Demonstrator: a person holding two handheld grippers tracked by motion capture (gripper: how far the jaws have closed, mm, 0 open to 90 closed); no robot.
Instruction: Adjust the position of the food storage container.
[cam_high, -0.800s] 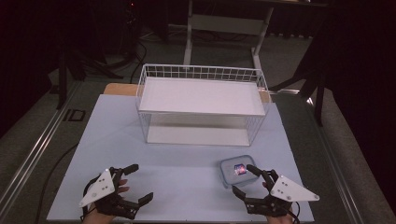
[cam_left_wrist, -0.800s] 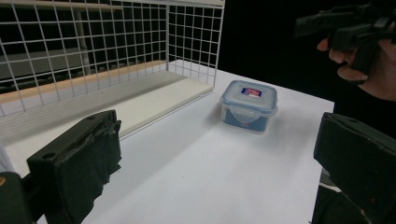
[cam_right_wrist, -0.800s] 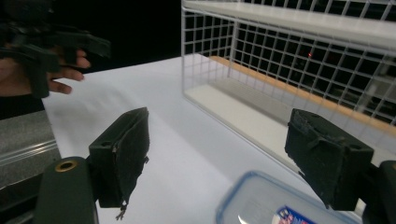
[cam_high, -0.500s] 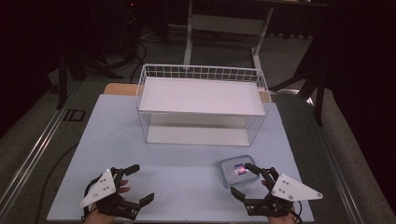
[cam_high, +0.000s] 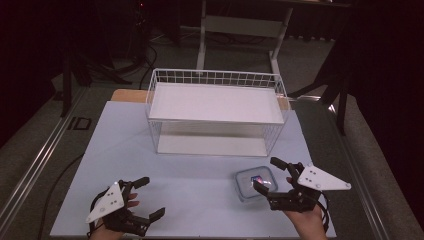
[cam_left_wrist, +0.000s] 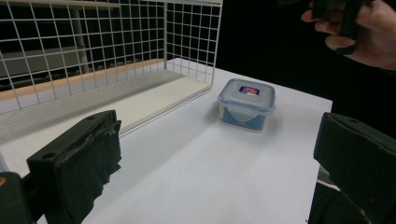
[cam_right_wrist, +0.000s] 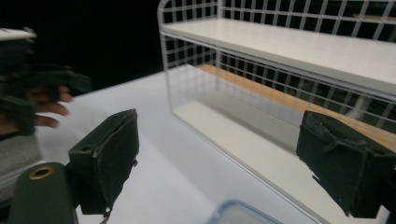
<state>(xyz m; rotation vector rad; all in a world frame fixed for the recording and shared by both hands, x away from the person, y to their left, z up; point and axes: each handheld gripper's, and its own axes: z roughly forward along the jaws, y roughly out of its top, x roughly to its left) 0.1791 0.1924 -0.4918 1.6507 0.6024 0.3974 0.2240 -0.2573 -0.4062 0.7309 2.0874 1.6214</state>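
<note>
Container (cam_high: 254, 181) between spread right claw (cam_high: 270, 174) jaws

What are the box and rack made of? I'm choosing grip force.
Box: seemingly clear bluish plastic, glossy, with a snap-flap lid. Rack: thin white wire grid, probably coated metal; its shelves look like matte white board.

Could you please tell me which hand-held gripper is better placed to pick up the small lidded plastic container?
The right hand-held gripper: its open jaws sit right beside the lidded plastic container, while the left hand-held gripper, also open, is well off across the table.
</note>
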